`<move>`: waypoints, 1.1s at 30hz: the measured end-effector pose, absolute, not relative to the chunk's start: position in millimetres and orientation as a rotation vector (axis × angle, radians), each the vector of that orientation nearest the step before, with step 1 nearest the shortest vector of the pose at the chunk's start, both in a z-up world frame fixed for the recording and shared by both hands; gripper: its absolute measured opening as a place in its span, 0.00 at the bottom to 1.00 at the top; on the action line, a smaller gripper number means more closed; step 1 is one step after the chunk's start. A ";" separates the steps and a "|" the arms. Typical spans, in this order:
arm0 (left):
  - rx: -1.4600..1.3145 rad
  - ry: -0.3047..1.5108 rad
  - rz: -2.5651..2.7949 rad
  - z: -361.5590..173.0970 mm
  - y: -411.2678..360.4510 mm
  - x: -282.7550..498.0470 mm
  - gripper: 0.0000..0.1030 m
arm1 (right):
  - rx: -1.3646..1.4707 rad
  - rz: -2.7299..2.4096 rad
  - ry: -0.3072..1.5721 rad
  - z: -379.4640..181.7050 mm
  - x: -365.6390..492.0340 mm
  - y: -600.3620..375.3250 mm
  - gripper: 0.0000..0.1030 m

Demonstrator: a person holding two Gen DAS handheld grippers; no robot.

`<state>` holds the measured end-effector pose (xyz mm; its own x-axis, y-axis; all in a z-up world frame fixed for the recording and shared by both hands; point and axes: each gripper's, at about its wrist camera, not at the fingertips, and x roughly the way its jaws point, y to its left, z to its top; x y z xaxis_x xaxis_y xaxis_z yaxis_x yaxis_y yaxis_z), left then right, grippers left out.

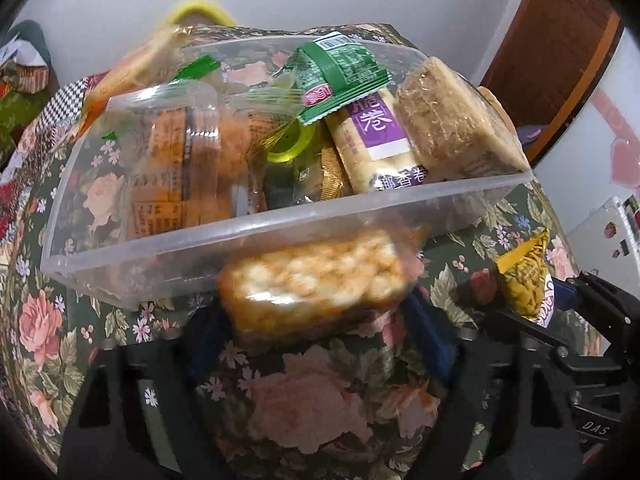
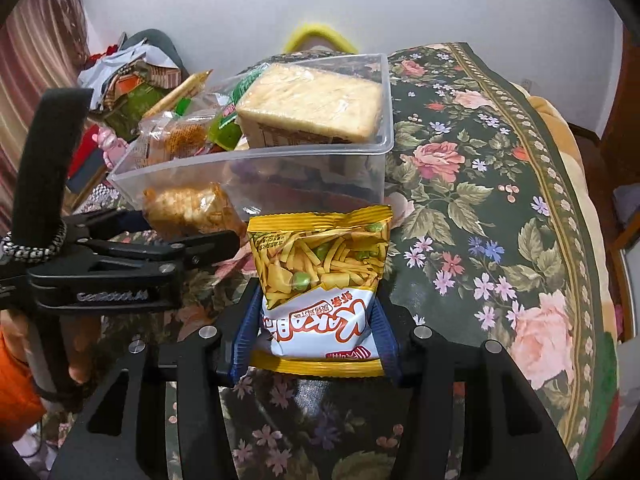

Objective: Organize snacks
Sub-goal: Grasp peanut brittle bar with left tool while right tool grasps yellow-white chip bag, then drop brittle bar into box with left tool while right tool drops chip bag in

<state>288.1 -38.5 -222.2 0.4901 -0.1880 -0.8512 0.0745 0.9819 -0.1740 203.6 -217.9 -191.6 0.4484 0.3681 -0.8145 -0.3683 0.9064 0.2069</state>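
The right gripper (image 2: pixel 316 332) has matte black linkage arms with round silver screws and ribbed blue fingers (image 2: pixel 244 340). The left gripper (image 2: pixel 192 236) is black too, white lettering along its side (not fully legible), a braided black-and-white cord wrapping its handle. An orange sleeve (image 2: pixel 16 380) shows beside bare fingertips.

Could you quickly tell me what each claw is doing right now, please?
Left claw: shut on the rice cracker pack, just outside the clear tub.
Right claw: shut on the yellow chip bag.
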 end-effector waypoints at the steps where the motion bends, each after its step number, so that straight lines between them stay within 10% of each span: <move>1: -0.127 1.049 -0.166 -222.4 -36.1 287.2 0.72 | 0.000 0.455 1.005 -190.5 203.7 -218.2 0.46; 33: -0.130 0.684 -0.168 -78.7 -10.6 276.9 0.72 | 0.041 0.457 0.701 -84.5 242.5 -201.6 0.46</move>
